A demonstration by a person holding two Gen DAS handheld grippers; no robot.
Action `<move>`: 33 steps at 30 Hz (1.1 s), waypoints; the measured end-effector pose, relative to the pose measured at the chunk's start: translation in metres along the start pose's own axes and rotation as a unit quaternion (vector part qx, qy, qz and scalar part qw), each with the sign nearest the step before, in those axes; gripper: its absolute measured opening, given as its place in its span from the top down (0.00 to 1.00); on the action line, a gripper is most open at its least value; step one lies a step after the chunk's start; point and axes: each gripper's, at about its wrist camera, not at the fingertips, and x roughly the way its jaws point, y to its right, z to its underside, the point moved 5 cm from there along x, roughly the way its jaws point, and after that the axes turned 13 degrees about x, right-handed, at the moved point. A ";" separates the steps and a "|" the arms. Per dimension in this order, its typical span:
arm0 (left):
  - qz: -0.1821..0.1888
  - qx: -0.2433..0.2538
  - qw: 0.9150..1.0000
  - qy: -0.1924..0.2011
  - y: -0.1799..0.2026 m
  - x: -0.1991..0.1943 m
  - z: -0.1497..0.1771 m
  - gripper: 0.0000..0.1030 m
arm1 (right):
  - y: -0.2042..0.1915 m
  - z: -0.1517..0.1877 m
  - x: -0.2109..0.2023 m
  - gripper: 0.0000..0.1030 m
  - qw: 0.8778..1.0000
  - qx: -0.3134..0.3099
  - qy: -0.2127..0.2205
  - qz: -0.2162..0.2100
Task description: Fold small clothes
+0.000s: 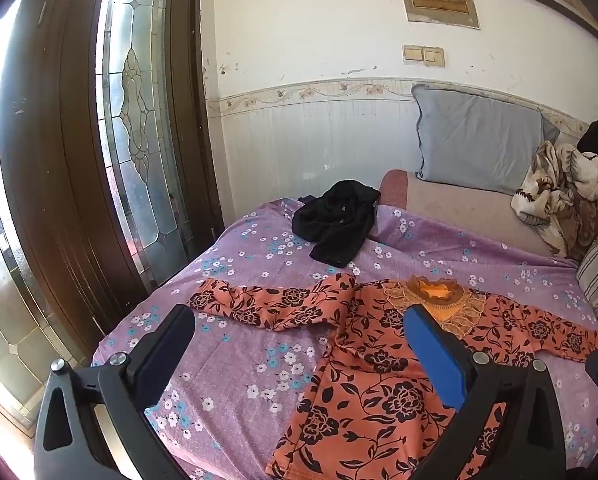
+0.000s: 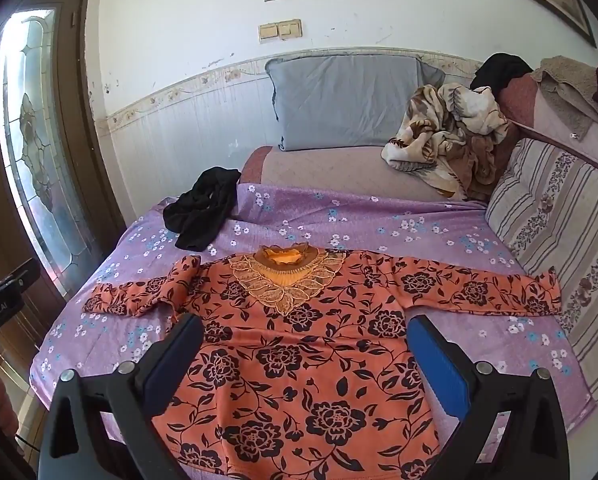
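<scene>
An orange long-sleeved top with black flowers (image 2: pixel 299 344) lies flat and face up on the purple flowered sheet (image 2: pixel 339 216), neck with lace collar (image 2: pixel 285 280) away from me, both sleeves spread out. It also shows in the left wrist view (image 1: pixel 363 368), to the right. My left gripper (image 1: pixel 299 320) is open and empty above the top's left side. My right gripper (image 2: pixel 305 328) is open and empty above the middle of the top. A crumpled black garment (image 2: pixel 203 208) lies at the far left of the sheet, also seen in the left wrist view (image 1: pixel 339 224).
A grey-blue pillow (image 2: pixel 347 100) leans on the back wall. A crumpled beige patterned blanket (image 2: pixel 447 136) lies at the far right. A striped cushion (image 2: pixel 559 240) borders the right side. A wooden door with leaded glass (image 1: pixel 139 120) stands left of the bed.
</scene>
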 end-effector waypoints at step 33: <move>0.004 0.013 1.000 -0.013 0.013 0.012 0.009 0.00 | 0.004 0.005 0.009 0.00 1.000 0.002 -0.009 0.002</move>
